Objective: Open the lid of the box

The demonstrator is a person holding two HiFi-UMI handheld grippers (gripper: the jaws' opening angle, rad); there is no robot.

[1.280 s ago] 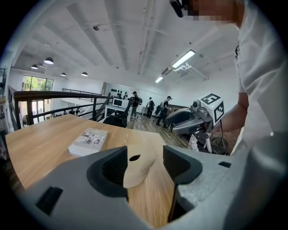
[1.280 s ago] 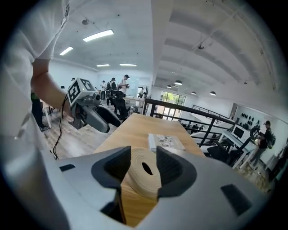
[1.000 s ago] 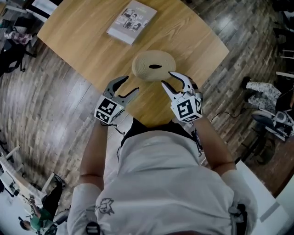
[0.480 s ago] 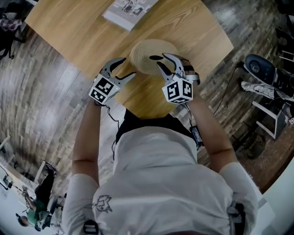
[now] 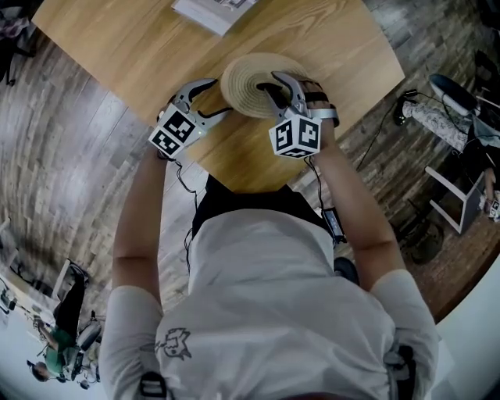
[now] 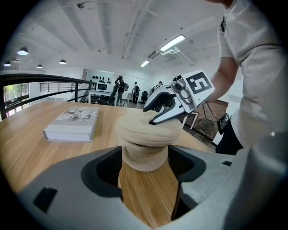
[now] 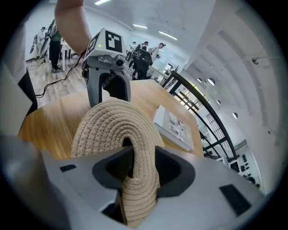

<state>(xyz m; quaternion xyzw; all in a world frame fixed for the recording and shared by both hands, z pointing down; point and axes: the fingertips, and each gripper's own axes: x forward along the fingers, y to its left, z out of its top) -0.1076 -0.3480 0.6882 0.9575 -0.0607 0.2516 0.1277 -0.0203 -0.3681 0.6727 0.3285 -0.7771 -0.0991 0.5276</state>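
A round woven rope box point(image 5: 248, 94) with a flat lid point(image 6: 146, 130) stands on the wooden table point(image 5: 117, 47). My left gripper point(image 5: 219, 98) is at the box's left side and is open. Its jaws have just been opening, and the box's body point(image 6: 145, 157) sits between them without touching. My right gripper point(image 5: 283, 84) reaches over the lid from the near right. One finger lies on the lid's top by the centre hole, the other outside the rim. Its jaws have just been closing, and the lid's rim point(image 7: 137, 148) fills the gap between them.
A grey book point(image 5: 207, 9) lies flat on the table beyond the box, also visible in the left gripper view as a book point(image 6: 72, 123). The table's near edge runs just under both grippers. A metal railing point(image 7: 198, 108) stands past the table's far side.
Both grippers have come down and forward from the table's near edge onto the box. The left now flanks the box's body. The right has rolled and now straddles the lid's rim.
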